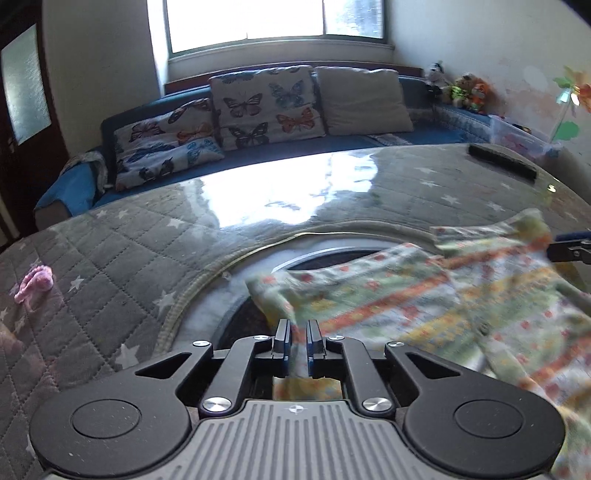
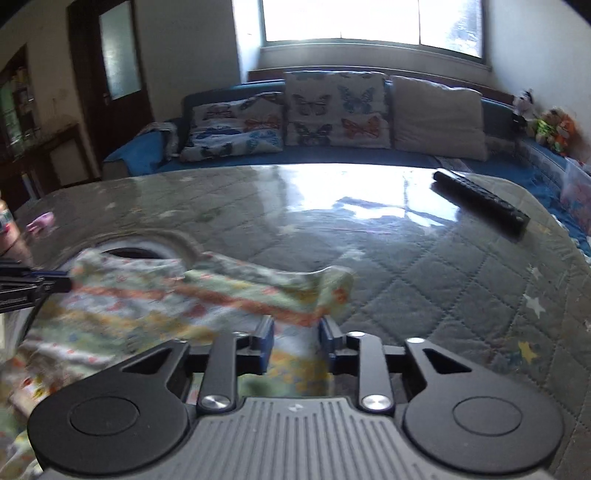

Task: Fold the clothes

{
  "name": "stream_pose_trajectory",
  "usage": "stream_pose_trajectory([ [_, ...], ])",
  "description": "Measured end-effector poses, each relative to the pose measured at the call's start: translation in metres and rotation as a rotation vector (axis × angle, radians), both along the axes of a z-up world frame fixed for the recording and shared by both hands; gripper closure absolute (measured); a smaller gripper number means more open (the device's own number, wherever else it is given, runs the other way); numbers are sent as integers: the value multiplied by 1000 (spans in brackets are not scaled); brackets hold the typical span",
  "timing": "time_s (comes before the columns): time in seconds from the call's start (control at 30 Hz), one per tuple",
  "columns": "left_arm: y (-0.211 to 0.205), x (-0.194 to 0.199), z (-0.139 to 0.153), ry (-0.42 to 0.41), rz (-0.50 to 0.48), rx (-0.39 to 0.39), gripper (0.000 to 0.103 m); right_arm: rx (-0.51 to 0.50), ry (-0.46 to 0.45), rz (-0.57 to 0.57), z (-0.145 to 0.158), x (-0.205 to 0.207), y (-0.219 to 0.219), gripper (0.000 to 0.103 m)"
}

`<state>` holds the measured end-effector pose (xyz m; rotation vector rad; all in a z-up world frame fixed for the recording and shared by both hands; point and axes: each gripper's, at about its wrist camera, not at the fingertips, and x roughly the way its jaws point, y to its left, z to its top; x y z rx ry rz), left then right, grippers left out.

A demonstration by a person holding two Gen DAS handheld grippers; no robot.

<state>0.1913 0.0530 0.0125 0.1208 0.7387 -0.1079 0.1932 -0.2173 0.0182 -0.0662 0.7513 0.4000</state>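
Patterned garment (image 1: pixel 424 306): blurred, spread over the quilt-covered bench (image 1: pixel 110 258), stretched between both claws. Left claw (image 1: pixel 299 349): angled downward, nearly closed, pinching its near edge. Right claw (image 2: pixel 297 345): angled downward, part spread, cloth between its fingers; grip unclear.

Each fisheye camera sits just behind its own gripper's two black fingers and looks forward and downward along them, close over a table under a grey quilted star-patterned cover (image 1: pixel 110 258). Both face the blue sofa with butterfly-printed cushions (image 1: pixel 258 107) beneath a bright window (image 2: pixel 369 22). The left wrist view stands further left, the right wrist view further right. Both take in the patterned green-and-orange cloth (image 2: pixel 147 306), the long black remote control (image 2: pixel 480 199) and the sofa.
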Motion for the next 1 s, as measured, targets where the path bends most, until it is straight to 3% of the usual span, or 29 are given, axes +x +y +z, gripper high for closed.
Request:
stream_pose_trajectory([
  [0.23, -41, -56, 1, -8, -166, -8, 93, -16, 37, 188, -2, -62, 34, 66],
  [0.37, -57, -86, -1, -9, -234, -28, 93, -35, 55, 246, -8, -93, 42, 65],
  [0.57, -64, -122, -5, -9, -284, -74, 93, -76, 42, 302, -10, -140, 45, 56],
  [0.77, -60, -149, -13, -3, -290, -152, 94, -56, 19, 298, 1, -181, 38, 55],
  [1.0, -31, -165, -6, -25, -176, -281, 94, 75, 27, 335, 21, -213, 40, 56],
])
